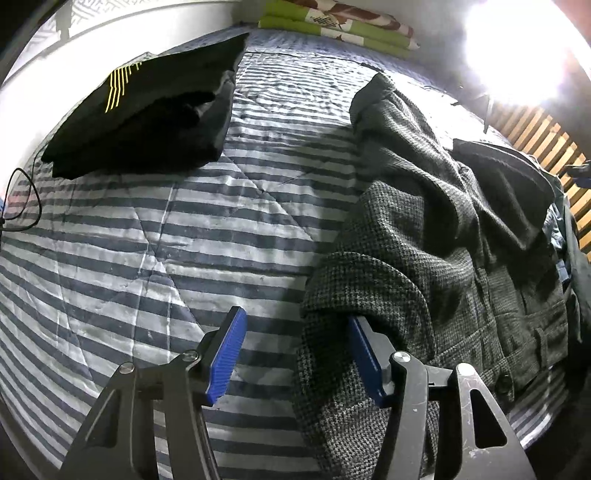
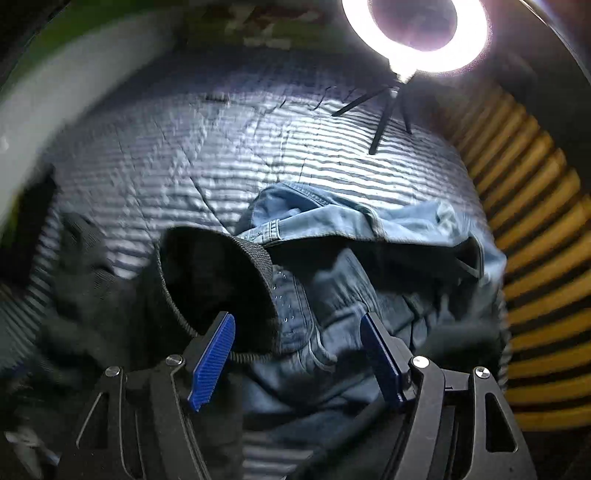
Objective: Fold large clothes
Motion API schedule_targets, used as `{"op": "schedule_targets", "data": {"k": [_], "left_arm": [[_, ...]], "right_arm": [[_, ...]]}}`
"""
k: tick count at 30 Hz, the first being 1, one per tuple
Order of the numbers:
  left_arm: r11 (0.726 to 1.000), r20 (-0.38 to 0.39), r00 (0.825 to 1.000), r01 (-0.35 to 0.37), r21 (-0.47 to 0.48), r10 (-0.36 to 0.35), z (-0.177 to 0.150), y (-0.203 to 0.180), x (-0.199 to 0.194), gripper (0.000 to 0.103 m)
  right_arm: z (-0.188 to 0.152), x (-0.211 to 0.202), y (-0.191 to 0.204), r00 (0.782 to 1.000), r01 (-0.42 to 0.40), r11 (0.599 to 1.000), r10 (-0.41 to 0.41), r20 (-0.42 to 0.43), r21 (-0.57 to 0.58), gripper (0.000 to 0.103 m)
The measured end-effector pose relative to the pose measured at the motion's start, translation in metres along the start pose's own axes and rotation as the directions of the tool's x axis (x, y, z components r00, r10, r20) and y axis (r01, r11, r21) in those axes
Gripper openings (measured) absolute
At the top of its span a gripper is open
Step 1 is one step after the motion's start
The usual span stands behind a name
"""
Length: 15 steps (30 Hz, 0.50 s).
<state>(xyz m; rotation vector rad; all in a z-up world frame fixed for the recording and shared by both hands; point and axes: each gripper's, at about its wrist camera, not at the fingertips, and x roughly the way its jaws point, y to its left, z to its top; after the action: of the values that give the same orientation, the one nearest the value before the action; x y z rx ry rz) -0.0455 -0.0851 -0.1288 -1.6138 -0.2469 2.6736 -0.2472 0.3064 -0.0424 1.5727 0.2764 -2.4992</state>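
I count two grippers (image 1: 295, 350), both open. One folded black garment (image 1: 147, 110), one tweed jacket (image 1: 424, 258), one denim piece (image 2: 351, 258), one ring light (image 2: 415, 33).

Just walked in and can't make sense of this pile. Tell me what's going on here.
A person is folding clothes on a striped quilt with a handheld gripper in each hand. The left gripper is open at the edge of a rumpled grey tweed jacket, not yet gripping it. The right gripper is open too, over a black cuff and a crumpled denim garment. A black garment already lies folded at the far left.
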Motion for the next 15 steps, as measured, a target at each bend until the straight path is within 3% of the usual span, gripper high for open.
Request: {"op": "schedule_targets", "data": {"k": [2, 6, 10, 15], "left_arm": [[1.000, -0.003, 1.000, 0.001, -0.004, -0.001, 0.001, -0.002, 0.002, 0.059], [0.999, -0.024, 0.999, 0.032, -0.035, -0.033, 0.001, -0.008, 0.011, 0.059], [0.998, -0.030, 0.999, 0.041, -0.047, -0.043, 0.003, -0.010, 0.015, 0.059], [0.997, -0.034, 0.998, 0.055, -0.048, -0.056, 0.004, -0.012, 0.020, 0.054]], "right_arm": [[-0.006, -0.020, -0.004, 0.998, -0.016, 1.000, 0.016, 0.056, -0.001, 0.066], [-0.001, -0.042, 0.033, 0.986, -0.084, 0.992, 0.096, 0.136, -0.089, 0.067], [0.020, -0.035, 0.116, 0.965, -0.167, 0.956, 0.208, 0.157, -0.241, 0.067], [0.050, -0.003, 0.244, 0.971, -0.171, 0.881, 0.228, 0.077, -0.441, 0.067]]}}
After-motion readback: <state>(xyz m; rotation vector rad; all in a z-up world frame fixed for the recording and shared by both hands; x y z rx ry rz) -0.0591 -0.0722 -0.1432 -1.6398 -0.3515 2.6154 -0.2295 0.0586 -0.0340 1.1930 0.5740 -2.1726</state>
